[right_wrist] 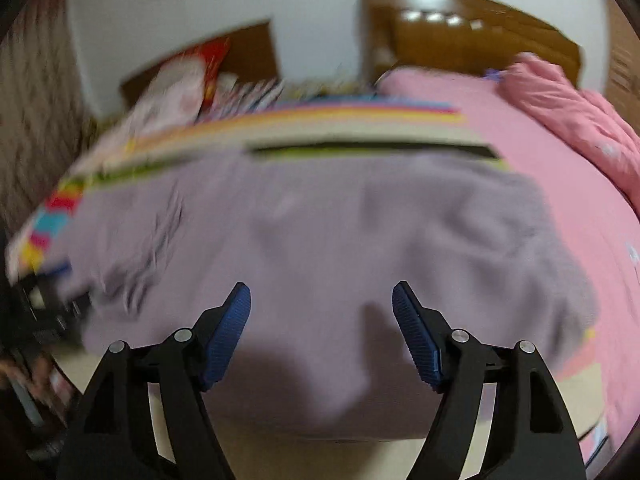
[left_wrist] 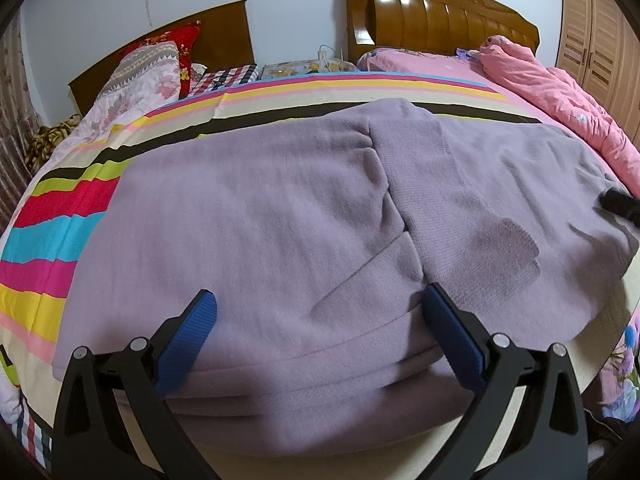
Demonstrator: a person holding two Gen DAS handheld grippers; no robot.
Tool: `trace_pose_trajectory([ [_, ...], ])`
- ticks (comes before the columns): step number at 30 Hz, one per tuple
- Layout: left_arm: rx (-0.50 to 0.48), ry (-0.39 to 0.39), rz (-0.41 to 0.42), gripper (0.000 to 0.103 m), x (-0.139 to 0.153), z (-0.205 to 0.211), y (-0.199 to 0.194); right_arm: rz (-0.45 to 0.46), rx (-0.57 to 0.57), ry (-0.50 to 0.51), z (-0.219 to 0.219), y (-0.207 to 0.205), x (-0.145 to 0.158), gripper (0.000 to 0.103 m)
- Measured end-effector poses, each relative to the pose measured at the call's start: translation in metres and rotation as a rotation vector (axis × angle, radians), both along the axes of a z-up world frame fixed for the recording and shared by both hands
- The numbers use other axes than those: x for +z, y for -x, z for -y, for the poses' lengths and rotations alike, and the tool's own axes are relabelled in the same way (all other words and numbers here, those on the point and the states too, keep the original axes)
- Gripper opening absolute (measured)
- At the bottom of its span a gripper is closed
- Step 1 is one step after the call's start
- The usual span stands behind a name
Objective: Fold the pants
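Left wrist view, itemised for you: your left gripper (left_wrist: 318, 306) stands with its jaws spread wide, the blue pads (left_wrist: 192, 340) well apart and nothing pinched between them; the fabric lies under and beyond the fingers, and you cannot tell from here whether the tips touch it. The pants (left_wrist: 288, 216), lilac and soft-knit, lie spread across the striped bedspread (left_wrist: 52, 216), with folded layers stacked along the near edge just ahead of your fingers and a darker patch (left_wrist: 508, 248) on the right half. A black piece at the right edge, likely your right gripper (left_wrist: 620, 204), sits at the far right margin of the pants. Behind: a patterned quilt (left_wrist: 140, 80) and red pillow (left_wrist: 186, 48) at far left, a wooden headboard (left_wrist: 432, 12), a pink sheet (left_wrist: 436, 68), a rumpled pink duvet (left_wrist: 560, 96) and a wooden wardrobe (left_wrist: 600, 28) at right. Right wrist view, heavily blurred: your right gripper (right_wrist: 322, 304) shows its jaws parted, somewhat less wide than the left pair, with its blue pads (right_wrist: 228, 332) holding nothing; the gap between them is bare. The pants (right_wrist: 320, 232) fill the middle of the frame beneath and ahead of the fingers, lying on the striped bedspread (right_wrist: 360, 120), with the pink sheet (right_wrist: 560, 200) to the right and the pink duvet (right_wrist: 568, 96) beyond. The headboard (right_wrist: 460, 28) shows at the top.
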State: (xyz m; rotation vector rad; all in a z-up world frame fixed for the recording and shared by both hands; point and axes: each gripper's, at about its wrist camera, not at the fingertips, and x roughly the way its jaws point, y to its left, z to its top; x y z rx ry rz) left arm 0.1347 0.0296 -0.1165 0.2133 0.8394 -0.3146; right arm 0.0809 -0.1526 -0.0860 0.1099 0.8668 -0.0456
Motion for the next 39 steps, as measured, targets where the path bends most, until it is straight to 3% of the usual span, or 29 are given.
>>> trace_pose_trajectory([
  [2,-0.009,0.003,-0.005,0.102,0.000,-0.001,-0.001,-0.010,0.038,0.070,-0.001,0.004,-0.013,0.069],
  [5,-0.015,0.010,-0.003,0.102,-0.001,-0.002,-0.002,-0.020,0.035,0.024,0.017,0.018,-0.012,0.061],
  [8,-0.014,0.013,0.001,0.102,-0.002,-0.002,-0.002,-0.043,0.006,0.005,0.028,0.024,-0.004,0.061],
  [11,-0.014,0.013,0.001,0.102,-0.002,-0.003,-0.003,0.010,-0.047,0.030,0.032,0.025,0.008,0.062],
  [13,-0.014,0.010,-0.002,0.102,-0.002,-0.004,-0.003,0.103,-0.135,-0.085,0.048,0.042,0.021,0.062],
  [16,-0.011,0.010,-0.002,0.102,-0.002,-0.004,-0.003,0.190,-0.375,-0.315,0.114,0.085,0.022,0.065],
  [20,-0.006,0.013,0.000,0.102,-0.002,-0.002,-0.003,0.150,-0.443,-0.440,0.149,0.117,0.001,0.065],
  [25,0.002,0.002,-0.010,0.102,-0.001,0.000,-0.003,0.078,-0.416,-0.557,0.155,0.102,-0.024,0.066],
  [31,0.007,0.001,-0.007,0.102,-0.001,0.002,-0.002,0.033,-0.420,-0.525,0.145,0.060,-0.020,0.069],
  [35,0.006,0.003,0.000,0.102,-0.001,0.003,0.000,0.088,-0.480,-0.557,0.152,0.059,-0.021,0.069],
  [37,0.004,0.006,0.003,0.102,-0.001,0.003,0.000,0.085,-0.488,-0.510,0.145,0.059,-0.021,0.060],
  [38,0.002,0.008,0.003,0.102,-0.001,0.003,0.000,0.090,-0.491,-0.484,0.143,0.060,-0.022,0.046],
  [39,0.001,0.010,0.002,0.102,-0.001,0.003,0.001,0.121,-0.467,-0.529,0.147,0.064,-0.027,0.034],
])
